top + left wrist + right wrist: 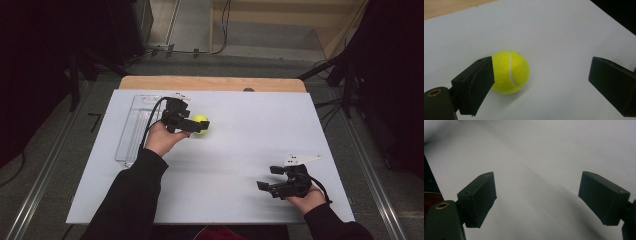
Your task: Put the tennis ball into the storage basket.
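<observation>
There is 1 tennis ball, yellow-green, on the white table at about 10 o'clock from its middle. In the left gripper view the ball shows 1 curved white seam.

There are 2 grippers: the left gripper at 10 o'clock and the right gripper at 4 o'clock. Each has 2 black jaws, so 4 jaws in all.

2 hands hold them, 1 to each gripper, on 2 dark sleeves.

1 clear plastic tray lies at 9 o'clock along the table's edge.

1 grey three-cornered plate tops the right gripper.
</observation>
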`<state>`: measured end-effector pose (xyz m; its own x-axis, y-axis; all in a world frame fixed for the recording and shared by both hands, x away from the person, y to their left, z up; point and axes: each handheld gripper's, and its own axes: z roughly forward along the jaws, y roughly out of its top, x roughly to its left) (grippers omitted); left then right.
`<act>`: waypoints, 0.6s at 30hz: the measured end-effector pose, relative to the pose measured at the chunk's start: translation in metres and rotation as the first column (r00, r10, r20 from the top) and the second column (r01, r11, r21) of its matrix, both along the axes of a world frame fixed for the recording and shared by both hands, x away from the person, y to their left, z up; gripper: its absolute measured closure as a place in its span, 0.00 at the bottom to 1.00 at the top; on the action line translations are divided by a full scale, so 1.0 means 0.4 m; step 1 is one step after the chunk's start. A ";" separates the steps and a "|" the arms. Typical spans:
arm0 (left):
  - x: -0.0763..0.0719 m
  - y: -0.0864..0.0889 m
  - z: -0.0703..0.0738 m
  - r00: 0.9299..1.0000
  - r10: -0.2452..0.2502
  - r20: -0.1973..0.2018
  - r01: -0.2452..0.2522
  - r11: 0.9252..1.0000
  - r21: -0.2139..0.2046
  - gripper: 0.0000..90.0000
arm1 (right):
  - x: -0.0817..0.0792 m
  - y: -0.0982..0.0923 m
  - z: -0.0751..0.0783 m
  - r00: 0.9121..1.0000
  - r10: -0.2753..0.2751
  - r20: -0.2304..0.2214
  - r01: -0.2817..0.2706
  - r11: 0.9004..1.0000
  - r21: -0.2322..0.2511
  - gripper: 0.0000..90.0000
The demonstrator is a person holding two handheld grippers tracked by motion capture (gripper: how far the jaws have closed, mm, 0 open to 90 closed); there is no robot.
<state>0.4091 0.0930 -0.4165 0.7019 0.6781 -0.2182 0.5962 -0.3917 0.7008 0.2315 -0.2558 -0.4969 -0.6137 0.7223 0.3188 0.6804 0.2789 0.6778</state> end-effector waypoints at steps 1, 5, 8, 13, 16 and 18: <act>0.005 -0.002 0.000 1.000 -0.002 -0.001 0.002 1.000 0.004 0.07 | 0.000 0.000 0.000 1.000 -0.001 -0.001 0.001 1.000 0.003 0.14; 0.023 -0.008 0.000 1.000 0.001 0.006 -0.001 1.000 0.008 0.07 | 0.001 0.000 0.000 1.000 0.002 0.000 -0.002 1.000 0.001 0.14; 0.037 -0.011 0.000 1.000 0.005 0.009 -0.005 1.000 0.025 0.08 | 0.000 0.000 0.000 1.000 0.002 0.003 -0.002 1.000 -0.001 0.14; 0.055 -0.016 0.005 1.000 0.018 0.015 -0.018 1.000 0.013 0.08 | 0.000 0.000 -0.001 1.000 0.000 0.001 0.000 1.000 -0.003 0.14; 0.063 -0.019 0.004 1.000 0.021 0.010 -0.021 1.000 -0.010 0.08 | 0.000 0.001 -0.001 1.000 0.003 0.000 -0.003 1.000 -0.004 0.14; 0.070 -0.025 -0.001 1.000 0.022 0.014 -0.022 1.000 0.001 0.08 | 0.000 0.001 -0.002 1.000 0.004 0.000 -0.004 1.000 -0.004 0.14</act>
